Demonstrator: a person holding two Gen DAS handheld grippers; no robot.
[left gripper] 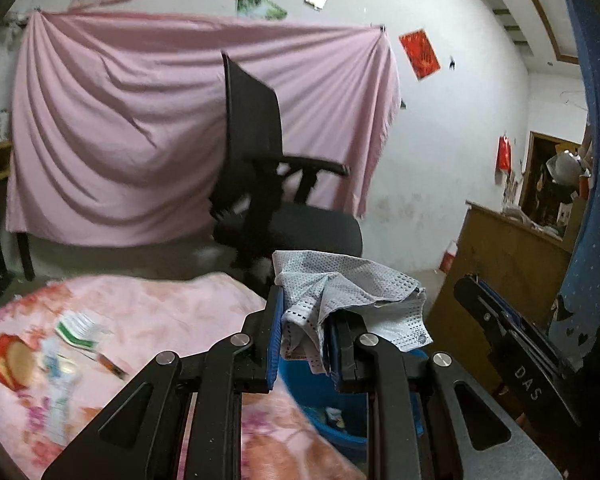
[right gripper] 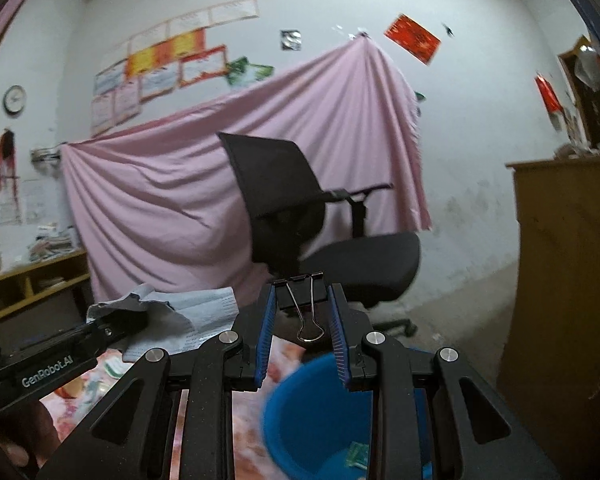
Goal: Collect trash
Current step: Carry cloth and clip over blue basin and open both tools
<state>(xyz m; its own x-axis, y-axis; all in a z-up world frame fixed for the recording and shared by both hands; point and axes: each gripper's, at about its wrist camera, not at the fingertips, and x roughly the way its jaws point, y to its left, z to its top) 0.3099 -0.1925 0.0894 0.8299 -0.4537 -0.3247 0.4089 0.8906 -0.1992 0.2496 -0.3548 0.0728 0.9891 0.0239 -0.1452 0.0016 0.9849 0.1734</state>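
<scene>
Trash, two pieces, each carried in a gripper above a blue bucket (right gripper: 312,412).

Item one: grey perforated cloth or tissue (left gripper: 340,296), crumpled. Pinched between the blue pads of the left gripper (left gripper: 302,336); most of it bunches above and spills to the right of the fingertips. In the right wrist view the same cloth (right gripper: 180,316) shows at the near left, clamped in that gripper.

Item two: black binder clip (right gripper: 302,292) with wire handles hanging toward the camera. Held between the pads of the right gripper (right gripper: 302,308), the clip's body at the fingertips, its wire loops in the space between the fingers.

Bucket: blue, round, directly below both grippers. Small scraps lie on its bottom (right gripper: 356,454). It stands just beside a bed with a pink floral cover (left gripper: 140,320).

Bed cover, near left: a green and white wrapper (left gripper: 78,330) and other blurred litter.

Beyond, far side: black office chair (right gripper: 320,220), pink sheet (left gripper: 120,120) hung on the white wall, wooden cabinet (right gripper: 568,260) at the right.
</scene>
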